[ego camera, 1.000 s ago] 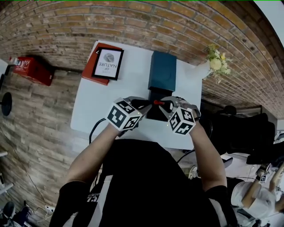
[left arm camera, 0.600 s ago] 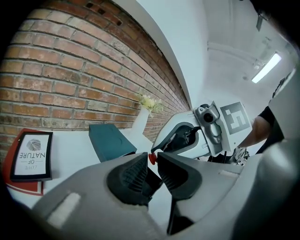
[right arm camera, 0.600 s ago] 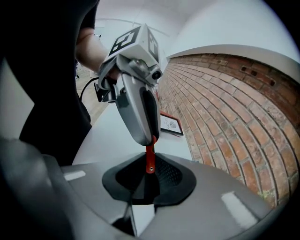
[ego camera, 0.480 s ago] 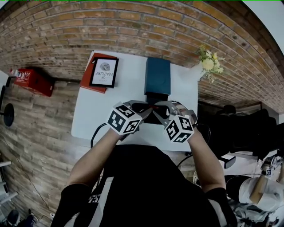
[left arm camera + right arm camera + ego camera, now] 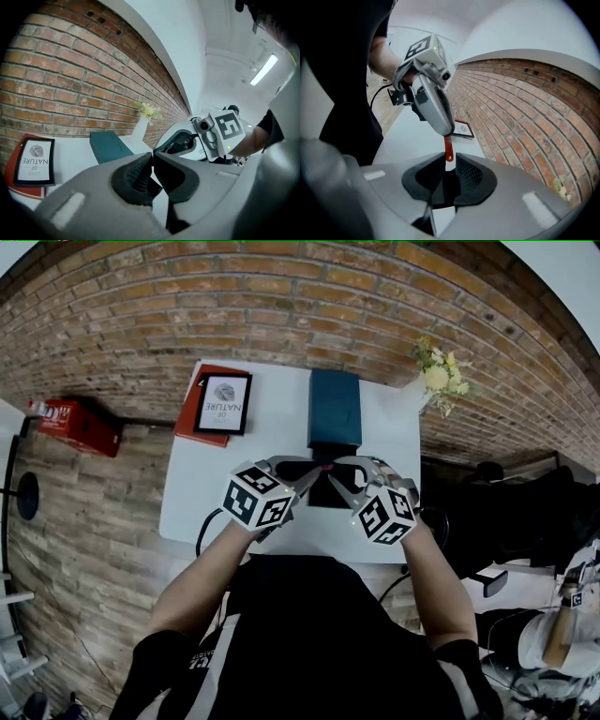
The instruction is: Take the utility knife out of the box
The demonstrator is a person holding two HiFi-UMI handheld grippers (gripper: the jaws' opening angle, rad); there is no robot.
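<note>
White bench (image 5: 211,488) butted against a brick wall (image 5: 234,306), with wood-plank floor (image 5: 84,521) around it. Box (image 5: 335,409) sits mid-bench: teal half at the wall, black half (image 5: 330,495) towards the person. Bench is bare left of the box out to the edge, and along the near edge, so that's the free room. Right of the box there's only a narrow strip before the edge.

Both claws hang over the black half, tips facing each other. Left claw (image 5: 152,159) is clenched on the knife (image 5: 448,149), which is in the air over the black half. The knife's red end, the one with the hole, pokes between the pads of the right claw (image 5: 449,165). That claw is opening and a gap shows beside the red strip, so it's released, not gripping.

Around:
- Red book (image 5: 190,409) with an "OF NATURE" card (image 5: 223,401) on it, left of the box, near the wall.
- Vase of flowers (image 5: 436,381) right of the box at the bench corner.
- Black cable (image 5: 200,526) loops off the near edge, left of the box.
- Red crate (image 5: 80,420) on the floor, well left of the box.
- Dark chairs (image 5: 506,512) crowd the side right of the box.
</note>
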